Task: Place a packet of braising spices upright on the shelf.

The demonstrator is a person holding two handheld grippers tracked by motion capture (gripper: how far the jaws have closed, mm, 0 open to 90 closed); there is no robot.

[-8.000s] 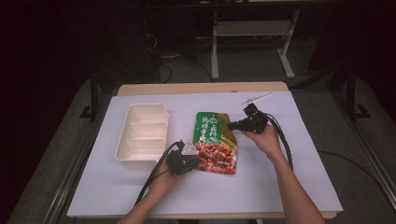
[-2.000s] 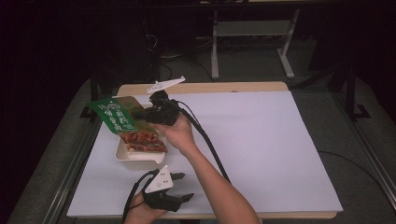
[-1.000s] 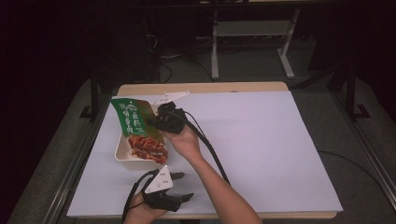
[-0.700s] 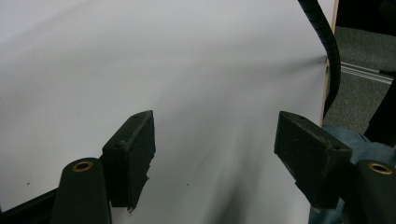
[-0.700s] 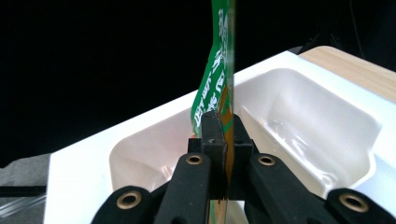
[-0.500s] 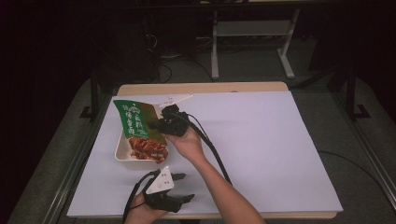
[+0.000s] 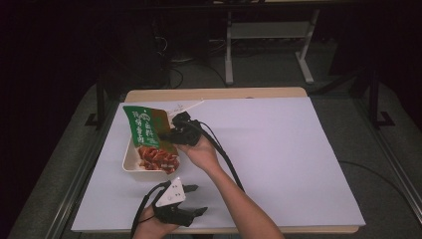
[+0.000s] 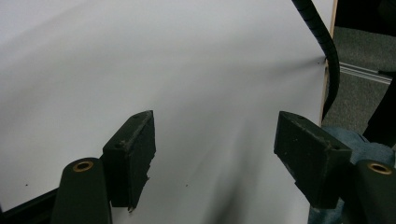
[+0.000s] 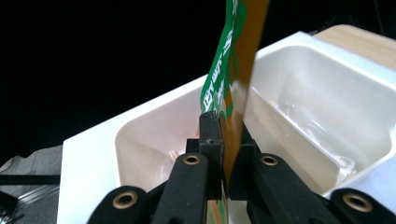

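Glossy printed foil pouch (image 7: 148, 133) is catching light; white plastic tray (image 9: 299, 121) is looking smooth, shiny; matt white paper is covering wood-edged table (image 7: 214, 93); black fingers (image 8: 132, 156) are looking rough, matt.

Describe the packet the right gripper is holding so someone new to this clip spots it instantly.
Start at the white sheet covering the table, then find the white tray at its left edge. The green and red snack packet leans over that tray, pinched by the right gripper; it is the only colourful, printed item there.
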